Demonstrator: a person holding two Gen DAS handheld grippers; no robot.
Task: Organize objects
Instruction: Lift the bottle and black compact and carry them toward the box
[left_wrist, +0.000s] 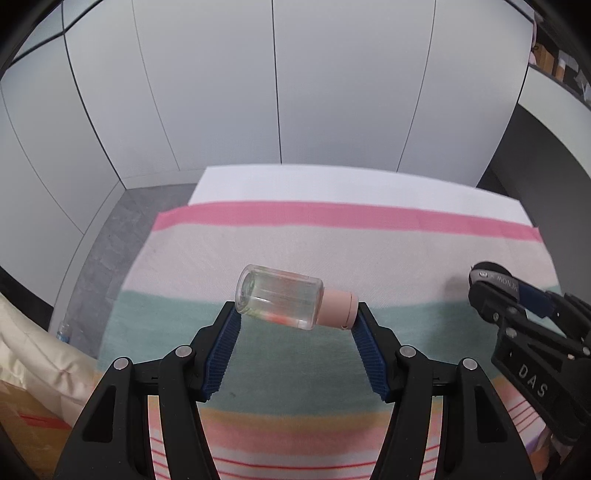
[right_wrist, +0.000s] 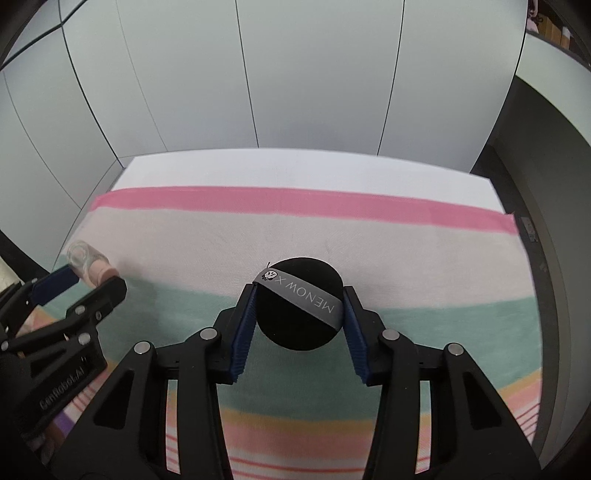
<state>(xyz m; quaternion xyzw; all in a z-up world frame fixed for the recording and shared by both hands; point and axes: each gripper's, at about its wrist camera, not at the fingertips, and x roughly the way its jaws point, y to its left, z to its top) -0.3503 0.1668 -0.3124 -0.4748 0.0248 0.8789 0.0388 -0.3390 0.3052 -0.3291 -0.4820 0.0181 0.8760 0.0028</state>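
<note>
Both grippers are loaded: left gripper clamps the bottle end to end, sideways, over the cloth; at my three o'clock, right gripper pinches the puff. I'd keep both squeezes firm, carry level, set down gently.

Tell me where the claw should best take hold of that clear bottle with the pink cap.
End to end, as the left claw has it: one pad on the clear bottle base, the other on the pink cap. It lies sideways, so those flat ends are likely steadier than the round, slick wall. Come from the near side, above the striped cloth.
</note>
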